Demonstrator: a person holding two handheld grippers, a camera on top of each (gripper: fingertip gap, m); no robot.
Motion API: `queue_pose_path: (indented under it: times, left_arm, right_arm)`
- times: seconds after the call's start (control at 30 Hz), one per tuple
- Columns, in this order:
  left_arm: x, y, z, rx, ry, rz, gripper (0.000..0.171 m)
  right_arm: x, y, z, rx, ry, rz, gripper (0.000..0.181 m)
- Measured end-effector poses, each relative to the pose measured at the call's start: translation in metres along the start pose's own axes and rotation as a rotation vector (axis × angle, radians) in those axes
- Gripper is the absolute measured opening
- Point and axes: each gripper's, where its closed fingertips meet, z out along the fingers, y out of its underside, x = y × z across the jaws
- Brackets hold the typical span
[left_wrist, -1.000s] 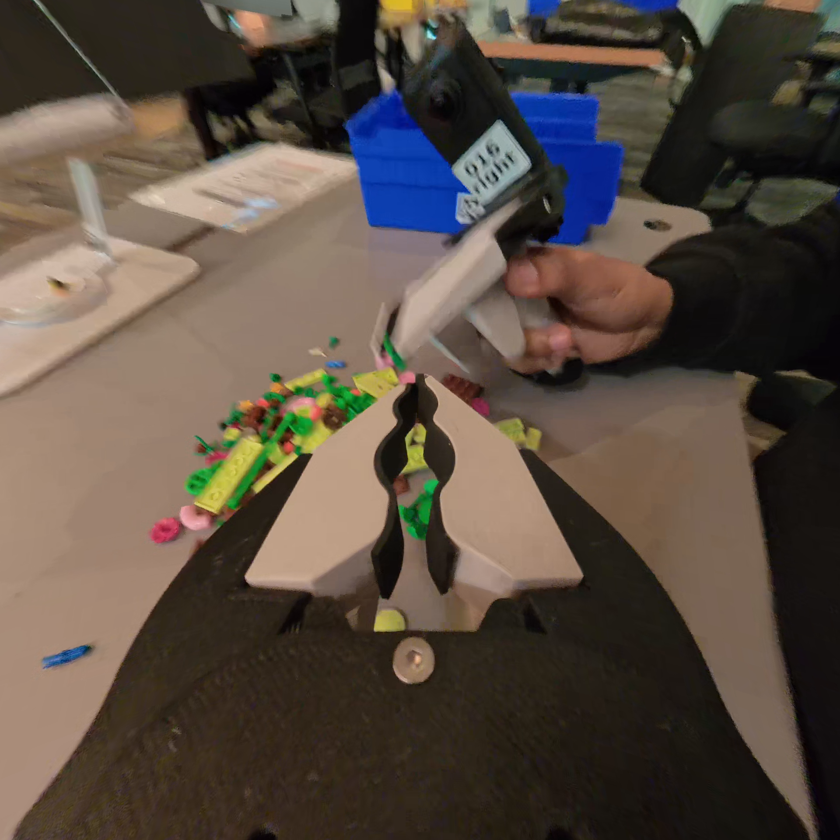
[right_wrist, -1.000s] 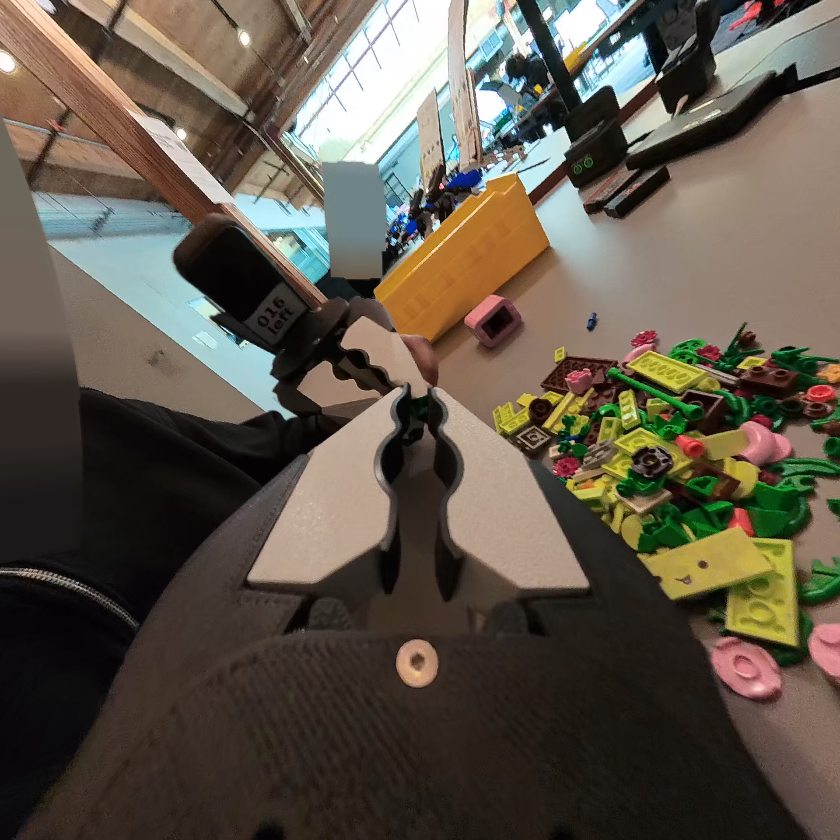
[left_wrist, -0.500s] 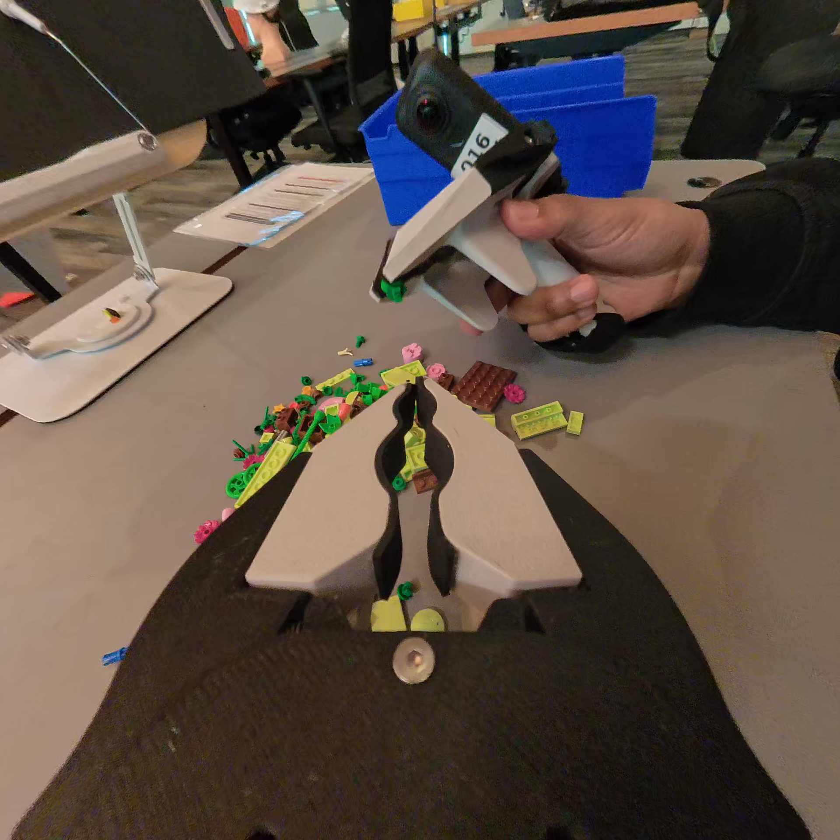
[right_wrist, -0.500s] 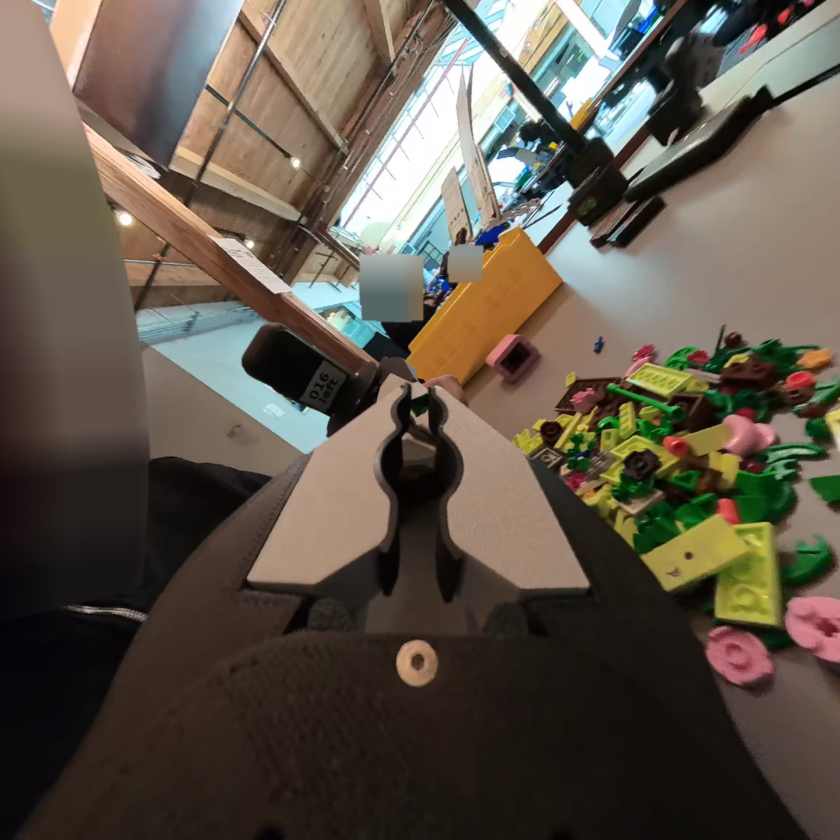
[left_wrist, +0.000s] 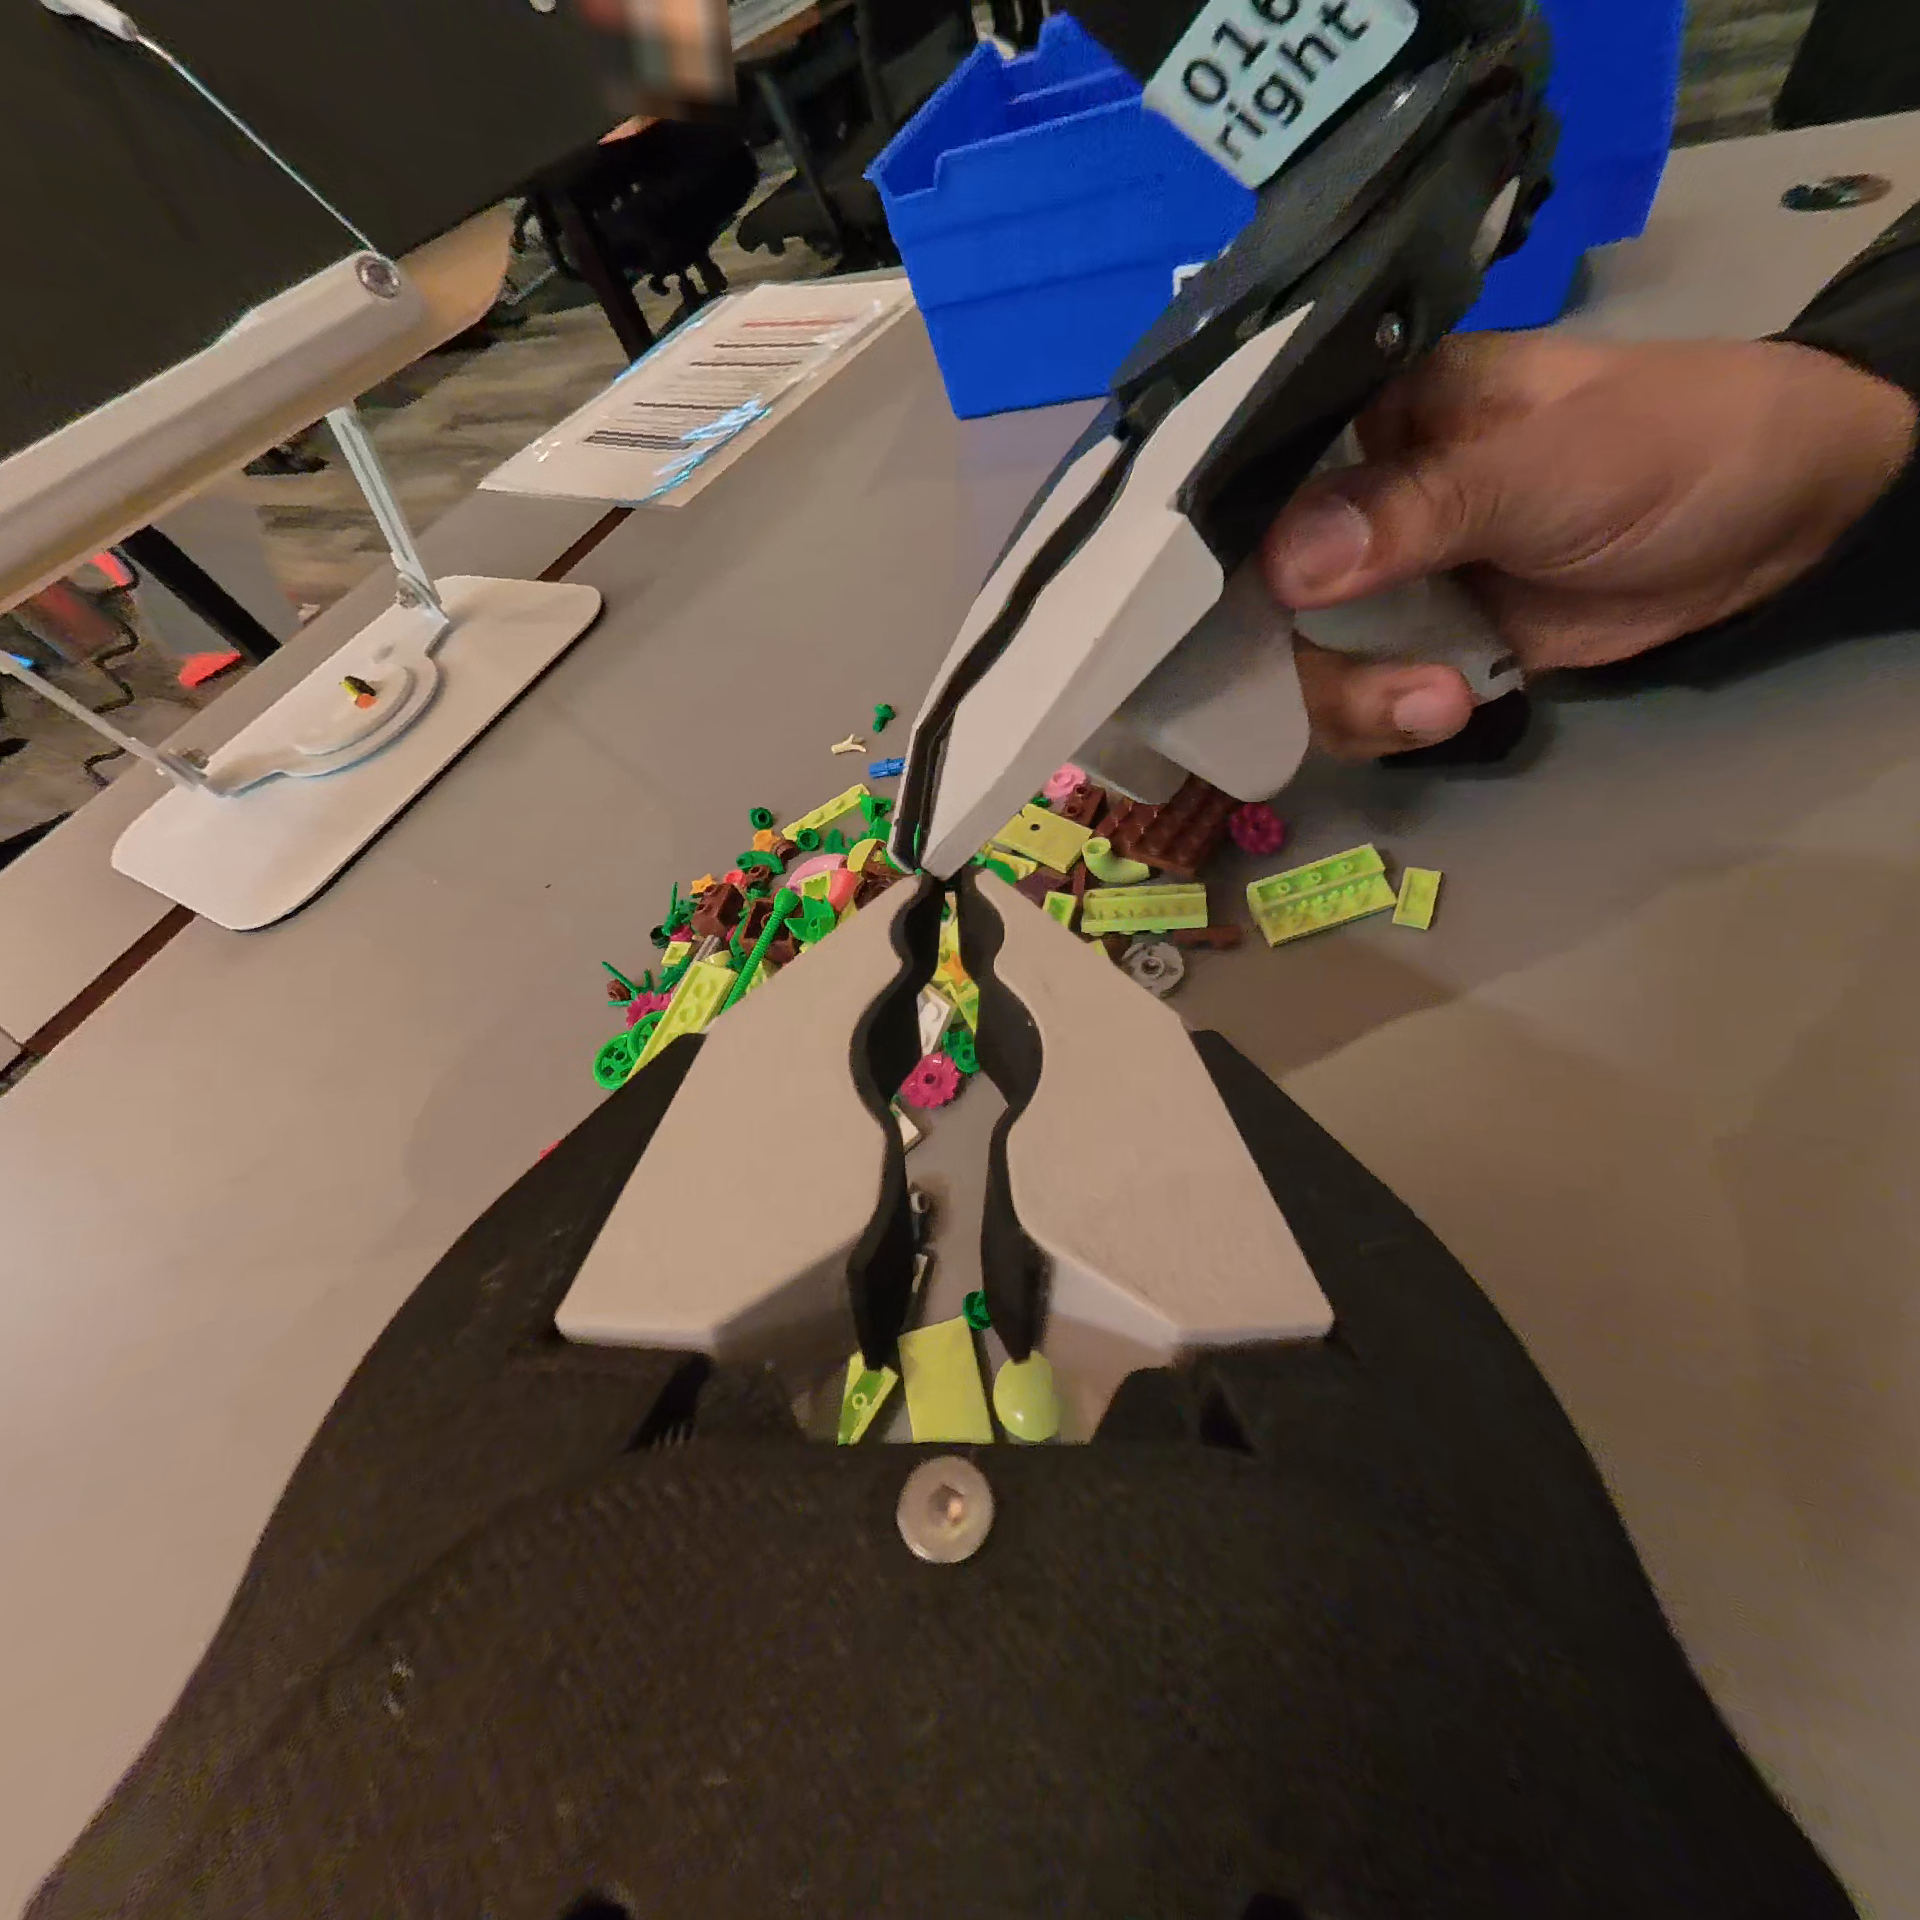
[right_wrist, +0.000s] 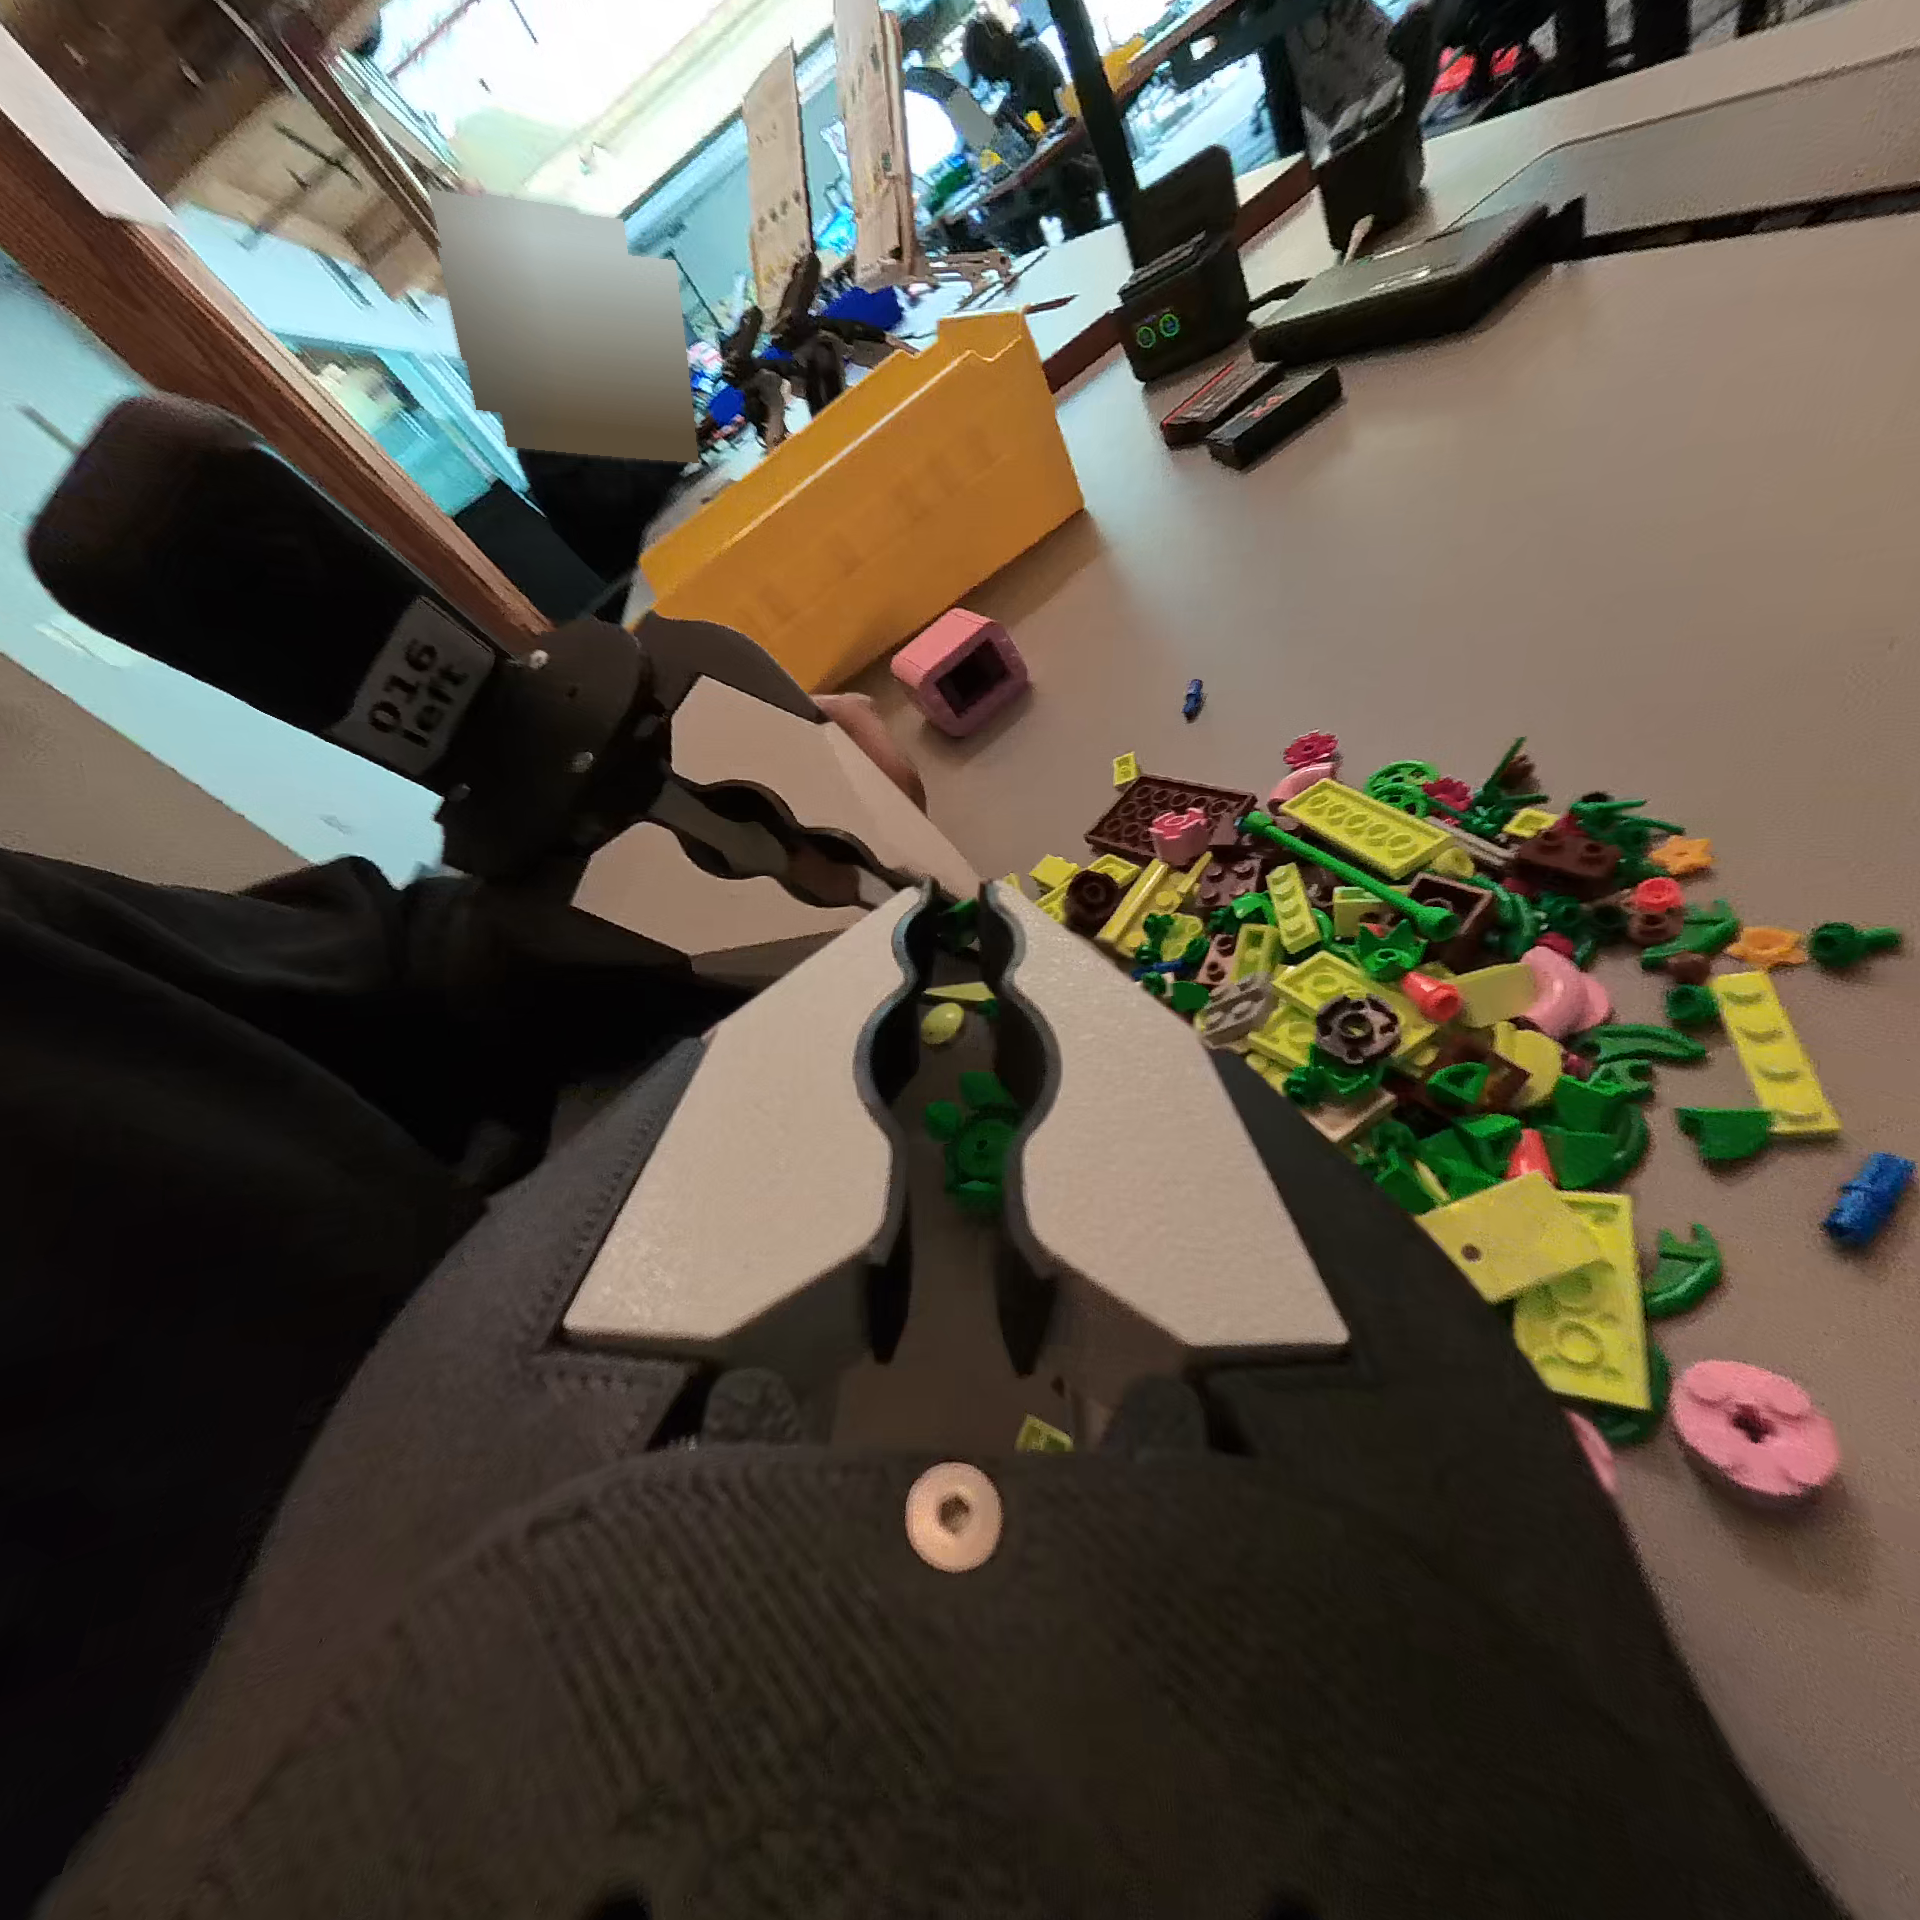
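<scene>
Left gripper (left_wrist: 940, 888), fingers nearly together at the tips with nothing seen between, tip to tip with right gripper (right_wrist: 956, 902), its fingers clamped on a small green piece (right_wrist: 958, 914); both above a heap of toy bricks (right_wrist: 1403, 966) on a grey table (left_wrist: 312, 1091); blue bin (left_wrist: 1039, 229) beyond.

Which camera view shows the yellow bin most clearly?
The right wrist view shows it best: the yellow bin stands on the table behind the pile of small bricks, with its long side and rim in plain sight. The left wrist view does not show it; there only a blue bin appears.
</scene>
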Motion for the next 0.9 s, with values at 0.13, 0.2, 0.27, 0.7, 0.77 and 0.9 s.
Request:
queue_pose_path:
  times: [0.13, 0.2, 0.27, 0.7, 0.77, 0.9]
  left_arm:
    - [0.001, 0.003, 0.002, -0.024, 0.001, 0.005, 0.0]
    - [0.002, 0.0, 0.001, -0.009, 0.017, -0.029, 0.0]
    - [0.0, 0.0, 0.0, -0.012, 0.01, -0.032, 0.0]
    - [0.007, -0.005, -0.001, -0.015, 0.041, -0.065, 0.0]
    - [0.01, -0.013, -0.004, 0.018, 0.107, -0.168, 0.0]
    - [0.018, -0.017, -0.011, 0.067, 0.279, -0.405, 0.0]
  right_arm:
    - [0.002, 0.002, 0.0, -0.025, 0.05, -0.071, 0.004]
    - [0.001, -0.001, -0.003, -0.018, 0.036, -0.081, 0.006]
    - [-0.002, -0.013, -0.012, 0.046, -0.01, -0.036, 0.022]
    - [-0.005, 0.0, -0.007, -0.013, -0.081, 0.059, 0.004]
    - [-0.01, -0.004, -0.01, -0.001, -0.118, 0.073, 0.003]
    - [-0.004, -0.045, -0.04, 0.212, -0.187, 0.167, 0.003]
